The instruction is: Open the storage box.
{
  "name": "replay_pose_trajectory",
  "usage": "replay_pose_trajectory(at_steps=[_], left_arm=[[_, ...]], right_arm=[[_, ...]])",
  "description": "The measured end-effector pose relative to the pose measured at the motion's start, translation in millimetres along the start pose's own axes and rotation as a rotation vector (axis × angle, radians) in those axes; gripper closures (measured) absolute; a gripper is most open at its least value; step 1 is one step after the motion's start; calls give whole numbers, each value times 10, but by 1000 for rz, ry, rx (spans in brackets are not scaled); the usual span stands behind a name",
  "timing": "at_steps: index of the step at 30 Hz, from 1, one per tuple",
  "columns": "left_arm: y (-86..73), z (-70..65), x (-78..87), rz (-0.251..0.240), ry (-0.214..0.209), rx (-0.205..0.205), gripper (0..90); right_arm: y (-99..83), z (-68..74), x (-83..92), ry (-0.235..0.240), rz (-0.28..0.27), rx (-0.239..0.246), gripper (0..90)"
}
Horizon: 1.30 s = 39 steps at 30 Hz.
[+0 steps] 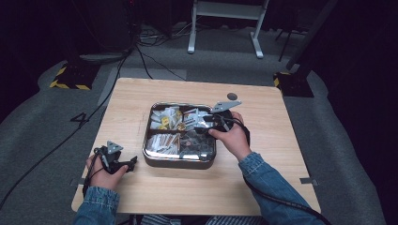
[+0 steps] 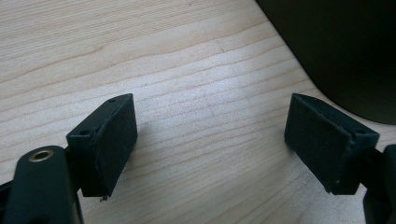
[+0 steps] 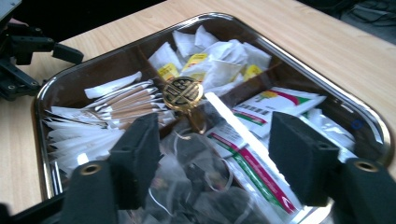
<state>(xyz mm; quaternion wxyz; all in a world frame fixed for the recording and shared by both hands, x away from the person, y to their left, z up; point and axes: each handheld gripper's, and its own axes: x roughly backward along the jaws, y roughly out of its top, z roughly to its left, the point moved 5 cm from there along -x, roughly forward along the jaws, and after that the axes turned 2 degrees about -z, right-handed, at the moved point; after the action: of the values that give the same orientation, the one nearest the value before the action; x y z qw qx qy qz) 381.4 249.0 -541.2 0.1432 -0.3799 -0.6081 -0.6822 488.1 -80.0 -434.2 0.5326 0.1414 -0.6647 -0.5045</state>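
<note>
the tray (image 1: pixel 146 154) sits mid-table, a shiny metal box with rounded corners and 4 compartments of packets; its sides run square with the table edges, the long axis roughly left to right. in the right gripper view white packets with yellow labels (image 3: pixel 196 60) fill 1 compartment, paper sticks (image 3: pixel 126 100) another, clear sachets of dark tea (image 3: pixel 196 186) the near one, and white packets with red and green stripes (image 3: pixel 261 105) the last; print on them is too small to read. a round gold knob (image 3: pixel 183 93) with a cut pattern stands at the dividers' crossing.

the table (image 1: pixel 263 117) is pale wood, on grey carpet in a dark room, with cables and a white frame beyond.

the right gripper (image 1: pixel 209 124) is over the tray's right half, jaws spread above the sachets, pinching nothing. the left gripper (image 1: pixel 133 162) rests on the table left of the tray, jaws wide apart over bare wood.
</note>
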Motion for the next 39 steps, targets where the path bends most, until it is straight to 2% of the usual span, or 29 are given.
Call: replay_pose_trajectory(at_steps=[2, 9, 14, 20, 23, 31, 32, 35, 39], left_arm=[[1, 1, 0, -1, 1, -2, 176], [18, -7, -19, 2, 0, -3, 172], [23, -10, -24, 1, 0, -1, 171], [30, -14, -33, 0, -2, -1, 170], [32, -13, -35, 1, -4, -4, 170], [32, -14, -36, 1, -3, -3, 170], [32, -14, -35, 1, -3, -4, 170], [33, -14, -36, 1, -3, -3, 170], [32, -14, -36, 1, -3, -4, 170]], right_arm=[[10, 9, -18, 4, 3, 0, 370], [78, 110, -261, 49, 15, -1, 407], [94, 212, -438, 53, 36, 15, 433], [75, 233, -622, 34, 70, 12, 464], [73, 219, -665, 20, 73, 15, 502], [28, 180, -781, -4, 72, 6, 518], [29, 193, -788, -17, 73, 28, 540], [29, 203, -796, -18, 75, 48, 582], [25, 214, -795, -19, 74, 70, 587]])
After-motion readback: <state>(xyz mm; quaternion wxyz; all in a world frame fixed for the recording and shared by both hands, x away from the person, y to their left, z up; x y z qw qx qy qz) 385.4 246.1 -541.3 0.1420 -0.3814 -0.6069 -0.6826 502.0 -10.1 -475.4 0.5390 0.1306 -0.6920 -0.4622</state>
